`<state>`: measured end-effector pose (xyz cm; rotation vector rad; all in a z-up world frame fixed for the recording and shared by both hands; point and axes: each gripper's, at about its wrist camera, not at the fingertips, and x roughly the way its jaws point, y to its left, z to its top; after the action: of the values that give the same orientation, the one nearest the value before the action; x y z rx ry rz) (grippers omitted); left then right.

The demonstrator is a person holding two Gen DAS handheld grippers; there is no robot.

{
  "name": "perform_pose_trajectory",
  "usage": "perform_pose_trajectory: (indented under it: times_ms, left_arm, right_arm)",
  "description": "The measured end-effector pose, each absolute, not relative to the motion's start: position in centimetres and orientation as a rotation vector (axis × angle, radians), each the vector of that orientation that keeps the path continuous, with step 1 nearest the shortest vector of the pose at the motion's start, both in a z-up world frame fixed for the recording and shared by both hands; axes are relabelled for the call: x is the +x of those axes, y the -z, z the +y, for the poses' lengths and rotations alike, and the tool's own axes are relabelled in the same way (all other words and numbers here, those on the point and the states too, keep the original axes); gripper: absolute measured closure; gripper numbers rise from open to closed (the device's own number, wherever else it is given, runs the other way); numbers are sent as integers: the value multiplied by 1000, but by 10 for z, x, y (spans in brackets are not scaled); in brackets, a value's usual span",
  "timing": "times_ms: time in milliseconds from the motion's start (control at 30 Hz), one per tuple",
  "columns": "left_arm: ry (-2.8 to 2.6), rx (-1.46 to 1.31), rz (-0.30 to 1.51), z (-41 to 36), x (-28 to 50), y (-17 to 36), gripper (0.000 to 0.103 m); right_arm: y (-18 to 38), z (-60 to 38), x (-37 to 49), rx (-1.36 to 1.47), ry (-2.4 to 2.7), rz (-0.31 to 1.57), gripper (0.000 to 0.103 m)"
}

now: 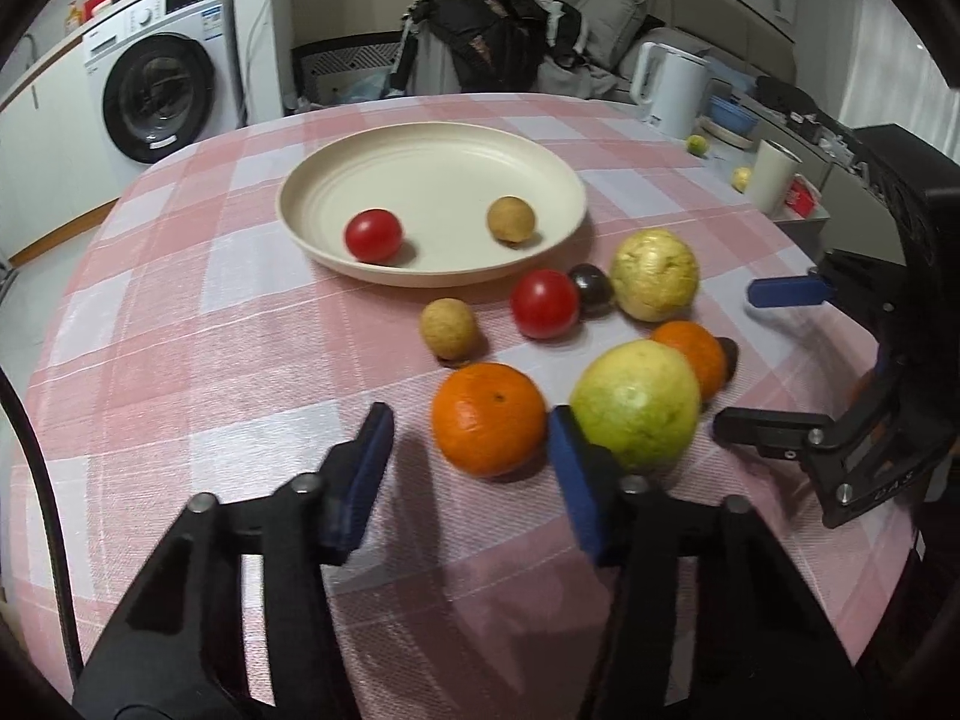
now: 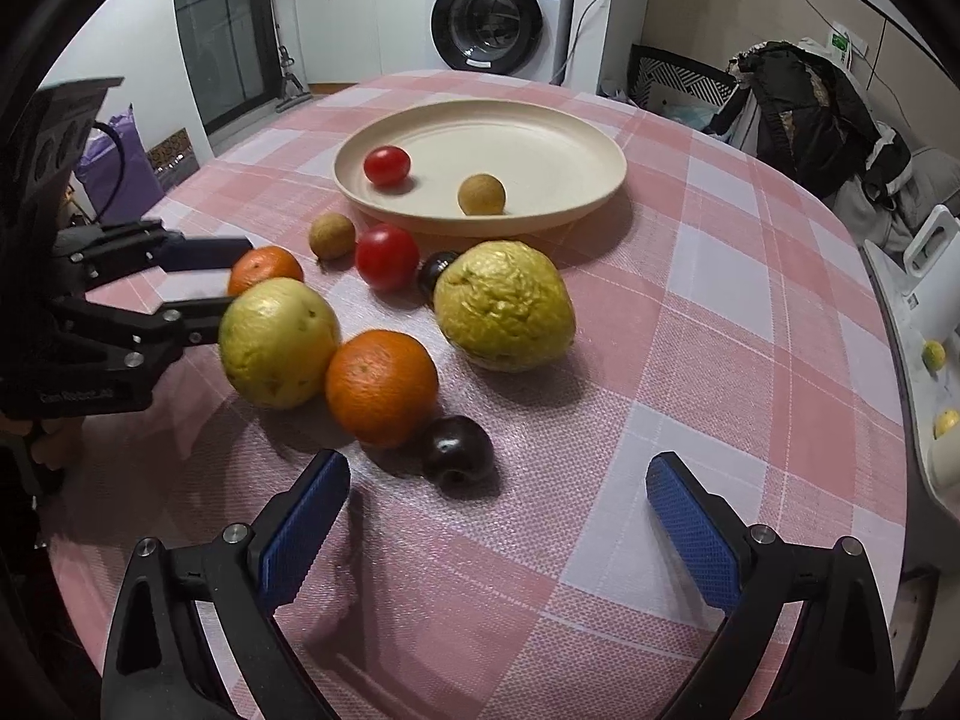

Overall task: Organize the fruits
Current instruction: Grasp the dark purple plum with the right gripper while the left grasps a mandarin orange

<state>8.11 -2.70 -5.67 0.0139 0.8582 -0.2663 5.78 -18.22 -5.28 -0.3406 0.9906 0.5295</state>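
Pink checked tablecloth (image 2: 690,312); both hand-held grippers, left (image 1: 474,420) and right (image 2: 498,480), agape, empty, near fruit.

Far orange (image 1: 693,354) half hidden, guava (image 1: 636,405) in front

A plate (image 2: 480,120) holding a cherry tomato (image 2: 387,165) and a longan (image 2: 481,194) sits on the table (image 2: 720,300), behind guavas (image 2: 504,306), oranges (image 2: 381,387) and plums (image 2: 457,450).

Round tabletop (image 1: 180,300), pink-and-white checked cloth. White front-loading washing machine (image 2: 498,12) beside white cabinets (image 2: 354,24). Dark sliding glass door (image 2: 222,30). Clothes-draped chair (image 1: 480,36). White electric kettle (image 1: 672,90). Beige walls.
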Motion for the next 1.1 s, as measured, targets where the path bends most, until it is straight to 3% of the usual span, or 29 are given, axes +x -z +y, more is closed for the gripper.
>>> perform_pose_trajectory:
  times_ms: [33,133,200,267,367,567,1100]
  left_arm:
    - [281,12,860,-28,81,57,67]
    - [285,26,856,-31,79,56,67]
    - [292,18,857,-29,79,57,67]
    - [291,12,858,-27,78,57,67]
    - [282,3,854,-24,78,55,67]
    - [275,-6,852,-20,77,54,67]
    - [270,-15,846,-17,77,52,67]
  right_arm:
    - [52,-182,57,-334,-536,988,1]
    - [48,-183,56,-315,-551,979,4]
    - [47,-184,56,-301,-565,978,10]
    - [46,-185,56,-294,-576,980,25]
    - [46,-184,54,-295,-603,978,37]
    - [52,-175,47,-349,-635,982,55]
    - [53,-184,46,-340,-658,964,70]
